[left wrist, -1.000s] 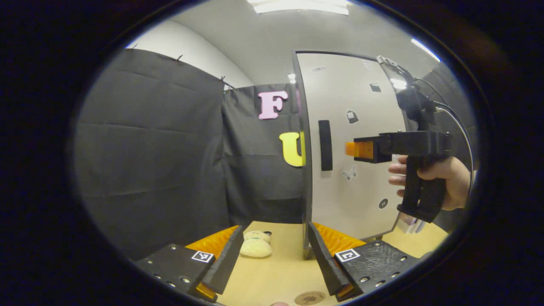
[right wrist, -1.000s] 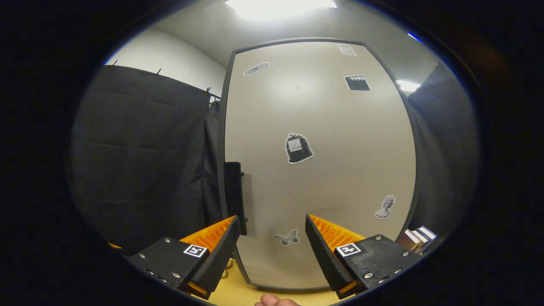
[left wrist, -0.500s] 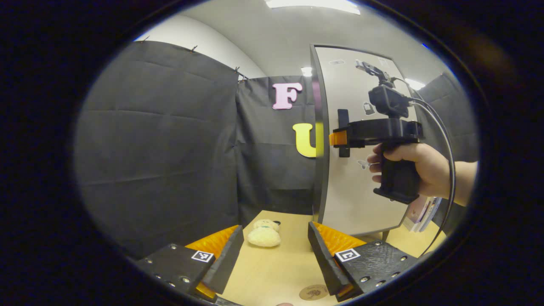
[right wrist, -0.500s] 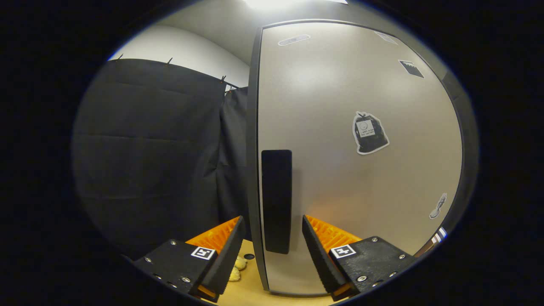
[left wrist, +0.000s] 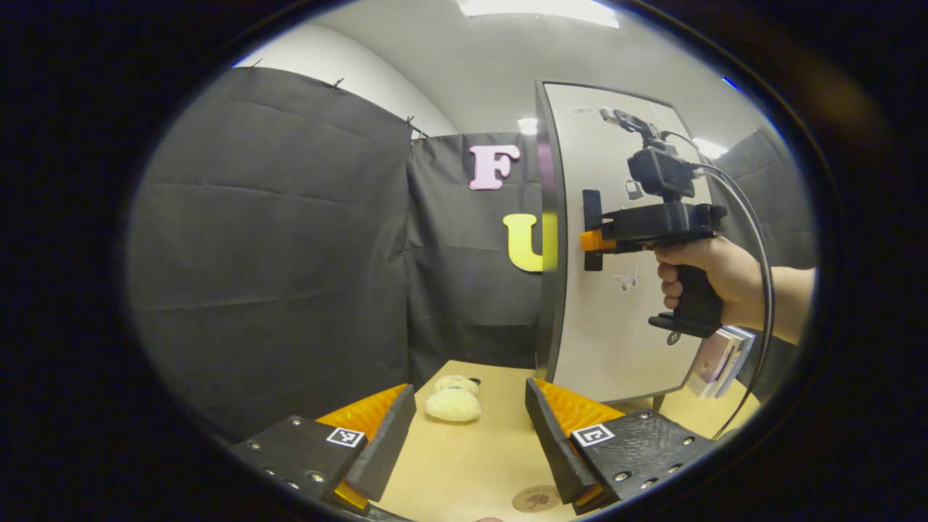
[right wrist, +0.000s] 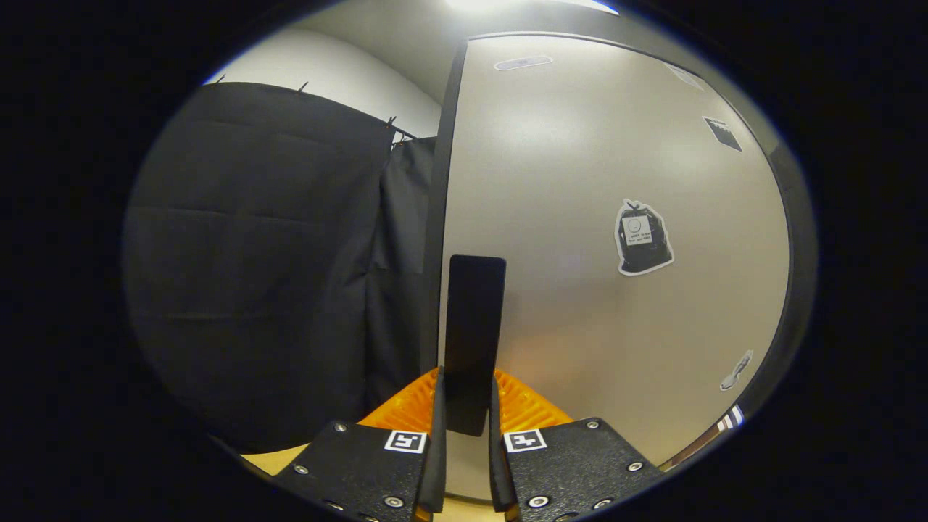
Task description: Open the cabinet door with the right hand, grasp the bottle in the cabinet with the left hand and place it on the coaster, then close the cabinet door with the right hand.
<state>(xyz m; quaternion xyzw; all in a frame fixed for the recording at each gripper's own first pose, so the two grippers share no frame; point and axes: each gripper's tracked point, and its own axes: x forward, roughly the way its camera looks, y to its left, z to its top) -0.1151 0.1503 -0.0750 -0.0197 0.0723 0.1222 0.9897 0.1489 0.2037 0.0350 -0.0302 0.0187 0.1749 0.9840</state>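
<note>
The pale cabinet door (right wrist: 580, 217) with stickers stands closed, its black vertical handle (right wrist: 471, 326) near the left edge. My right gripper (right wrist: 464, 406) is shut on that handle, both fingers pressing its lower part. In the left gripper view the same door (left wrist: 616, 319) and handle (left wrist: 591, 210) appear at right, with the right gripper (left wrist: 589, 241) held by a hand (left wrist: 714, 272) clamped on the handle. My left gripper (left wrist: 471, 435) hovers open over the wooden table (left wrist: 464, 464), nothing between its fingers. A round brown coaster (left wrist: 536, 498) lies on the table just below it. The bottle is hidden behind the door.
A small cream plush toy (left wrist: 454, 400) lies on the table ahead of the left gripper. Several books (left wrist: 718, 355) lean beside the cabinet at right. Black cloth walls close the booth at left and behind.
My right gripper moved left and forward to the door handle and shut on it. The left gripper stayed open and shifted only slightly.
</note>
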